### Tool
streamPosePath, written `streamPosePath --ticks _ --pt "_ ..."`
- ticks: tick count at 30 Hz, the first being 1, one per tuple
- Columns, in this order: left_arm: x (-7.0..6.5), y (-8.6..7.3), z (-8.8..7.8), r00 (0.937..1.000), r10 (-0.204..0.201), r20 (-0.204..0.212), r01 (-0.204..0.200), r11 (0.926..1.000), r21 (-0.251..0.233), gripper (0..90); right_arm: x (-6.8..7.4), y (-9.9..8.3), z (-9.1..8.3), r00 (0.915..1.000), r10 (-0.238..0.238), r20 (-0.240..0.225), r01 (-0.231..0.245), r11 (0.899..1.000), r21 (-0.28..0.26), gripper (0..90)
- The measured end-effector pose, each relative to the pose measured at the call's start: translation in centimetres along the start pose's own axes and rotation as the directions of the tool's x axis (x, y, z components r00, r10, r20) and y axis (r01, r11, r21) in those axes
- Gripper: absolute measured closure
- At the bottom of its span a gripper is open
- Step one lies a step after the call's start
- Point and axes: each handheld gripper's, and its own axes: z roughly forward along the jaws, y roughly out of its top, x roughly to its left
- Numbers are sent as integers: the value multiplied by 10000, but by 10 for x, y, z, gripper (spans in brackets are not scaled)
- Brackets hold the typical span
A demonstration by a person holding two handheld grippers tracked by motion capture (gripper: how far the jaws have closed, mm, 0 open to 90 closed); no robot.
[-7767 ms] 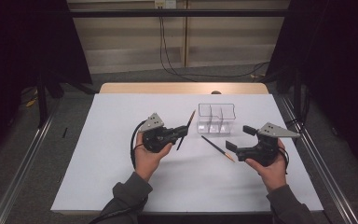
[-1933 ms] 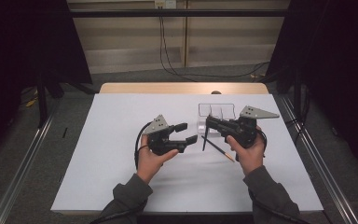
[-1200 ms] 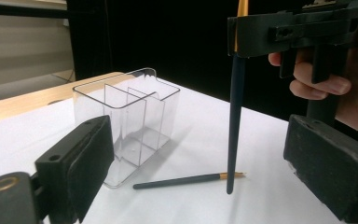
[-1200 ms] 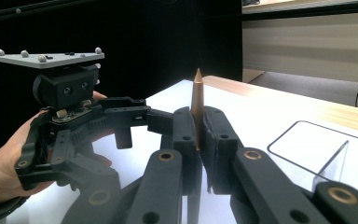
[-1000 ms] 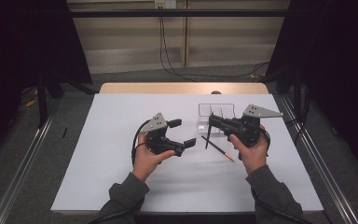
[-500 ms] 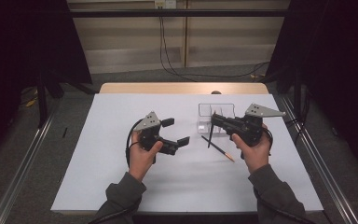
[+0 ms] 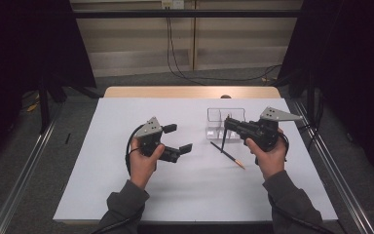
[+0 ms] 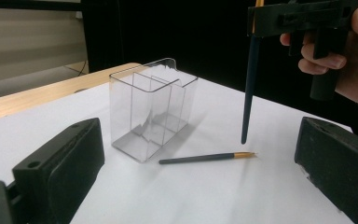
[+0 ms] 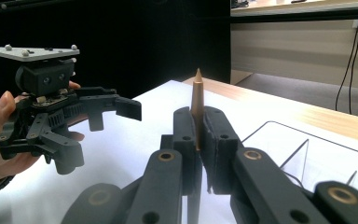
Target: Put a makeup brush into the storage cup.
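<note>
1. The right gripper is clamped on a dark pencil, holding it upright just beside the clear divided box
2. A second pencil lies on the white table
3. The left gripper hangs with jaws apart, holding nothing

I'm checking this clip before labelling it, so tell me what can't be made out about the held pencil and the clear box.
- Held pencil: in the right gripper view, the right gripper hides its lower shaft.
- Same pencil, left gripper view: its top is cut off by the upper edge.
- Clear box: in the right gripper view, the bottom edge cuts it off.
- Pencil on the table: high view, markings too small.
</note>
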Motion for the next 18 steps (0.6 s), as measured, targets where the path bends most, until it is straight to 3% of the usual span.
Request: streamPosePath --ticks 18 --pt "4 -1 -14 9996 41 -282 -40 10000 58 18 -11 1 -8 9996 -64 289 66 10000 -67 848"
